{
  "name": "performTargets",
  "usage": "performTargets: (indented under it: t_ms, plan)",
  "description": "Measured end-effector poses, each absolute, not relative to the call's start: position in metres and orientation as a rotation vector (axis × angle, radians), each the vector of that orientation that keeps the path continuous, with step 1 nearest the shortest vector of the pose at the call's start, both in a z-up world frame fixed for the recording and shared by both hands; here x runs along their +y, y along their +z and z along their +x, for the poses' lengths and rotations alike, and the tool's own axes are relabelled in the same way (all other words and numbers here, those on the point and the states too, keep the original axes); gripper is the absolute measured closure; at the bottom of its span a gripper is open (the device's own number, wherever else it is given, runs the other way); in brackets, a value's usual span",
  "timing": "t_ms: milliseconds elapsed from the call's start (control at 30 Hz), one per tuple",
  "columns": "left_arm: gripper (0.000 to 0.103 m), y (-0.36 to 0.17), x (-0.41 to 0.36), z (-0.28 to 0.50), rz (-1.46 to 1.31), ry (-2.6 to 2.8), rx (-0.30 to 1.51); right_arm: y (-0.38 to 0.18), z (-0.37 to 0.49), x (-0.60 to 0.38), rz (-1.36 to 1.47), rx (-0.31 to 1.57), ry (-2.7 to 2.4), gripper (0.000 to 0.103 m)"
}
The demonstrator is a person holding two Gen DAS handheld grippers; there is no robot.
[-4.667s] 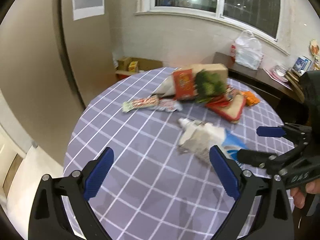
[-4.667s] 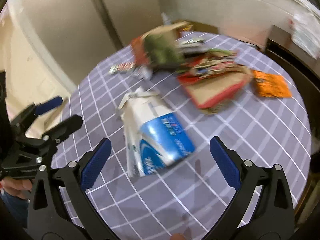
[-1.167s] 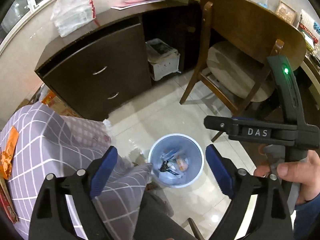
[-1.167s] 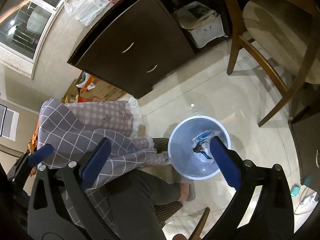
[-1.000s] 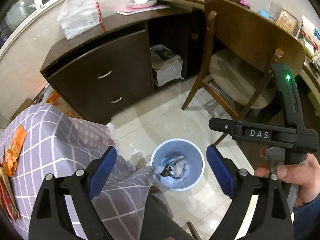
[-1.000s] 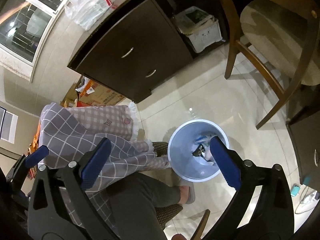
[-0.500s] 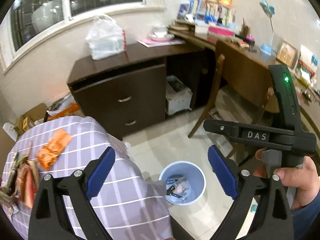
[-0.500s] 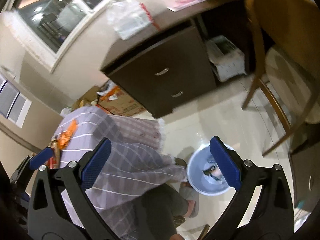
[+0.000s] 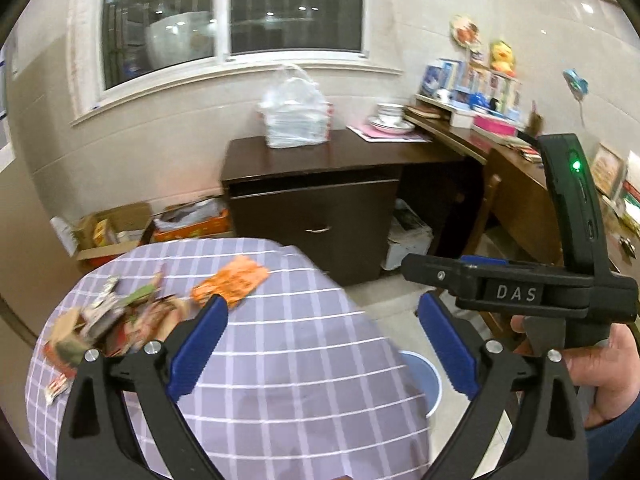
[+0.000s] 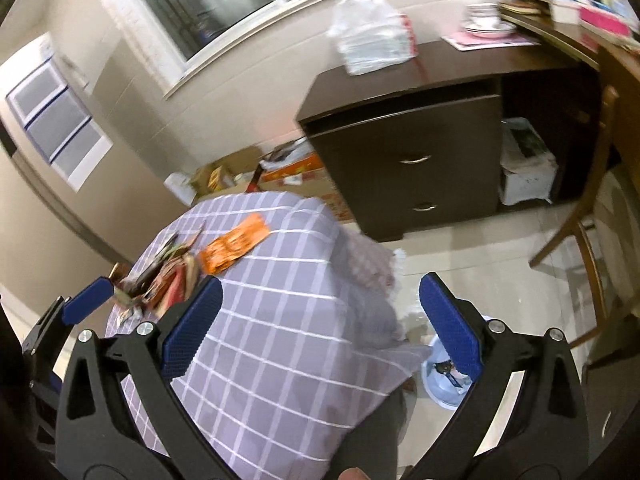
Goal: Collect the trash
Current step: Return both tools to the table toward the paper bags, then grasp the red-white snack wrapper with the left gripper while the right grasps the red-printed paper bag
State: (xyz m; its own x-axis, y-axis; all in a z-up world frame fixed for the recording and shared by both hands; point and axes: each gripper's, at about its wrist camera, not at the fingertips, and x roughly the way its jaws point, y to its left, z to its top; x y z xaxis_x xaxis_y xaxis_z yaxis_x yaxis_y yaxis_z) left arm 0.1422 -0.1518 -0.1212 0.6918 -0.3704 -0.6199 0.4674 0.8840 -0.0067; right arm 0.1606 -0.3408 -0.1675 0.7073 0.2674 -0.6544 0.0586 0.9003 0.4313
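Left gripper and right gripper fingers apart, empty, bin holding wrappers, orange packet on table

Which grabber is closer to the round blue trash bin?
Right. The right gripper hangs near the round blue trash bin; the left gripper is over the purple checked tablecloth.

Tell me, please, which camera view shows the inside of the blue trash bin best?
The right wrist view: the blue trash bin shows its open mouth with trash inside. The left wrist view shows only its outer wall behind the tablecloth.
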Motion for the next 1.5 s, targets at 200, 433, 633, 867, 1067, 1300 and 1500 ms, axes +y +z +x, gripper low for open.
performTargets:
  t_ms: [200,433,633,867,1067,1300,1500]
  plan:
    - [0.009,-0.125,-0.094,0.139,0.112,-0.354,0.649,-0.168,0.177,-0.285,0.373,0.828,0.198,0.006]
    - [0.009,-0.144,-0.003,0.138,0.062,-0.185,0.679,-0.173,0.191,-0.229,0.293,0.873,0.264,0.006]
    - [0.009,-0.166,0.070,0.145,0.041,-0.063,0.718,-0.183,0.209,-0.187,0.252,0.921,0.300,0.006]
    - [0.009,-0.194,0.132,0.167,0.064,0.008,0.756,-0.202,0.231,-0.146,0.221,0.975,0.332,0.006]
    - [0.009,-0.219,0.166,0.200,0.129,0.016,0.796,-0.219,0.250,-0.124,0.195,1.014,0.330,0.006]
    - [0.009,-0.240,0.178,0.232,0.214,-0.103,0.874,-0.232,0.270,-0.112,0.181,1.037,0.336,0.006]
    - [0.053,-0.243,0.186,0.239,0.159,-0.234,0.893,-0.234,0.275,-0.099,0.185,1.033,0.401,0.043]
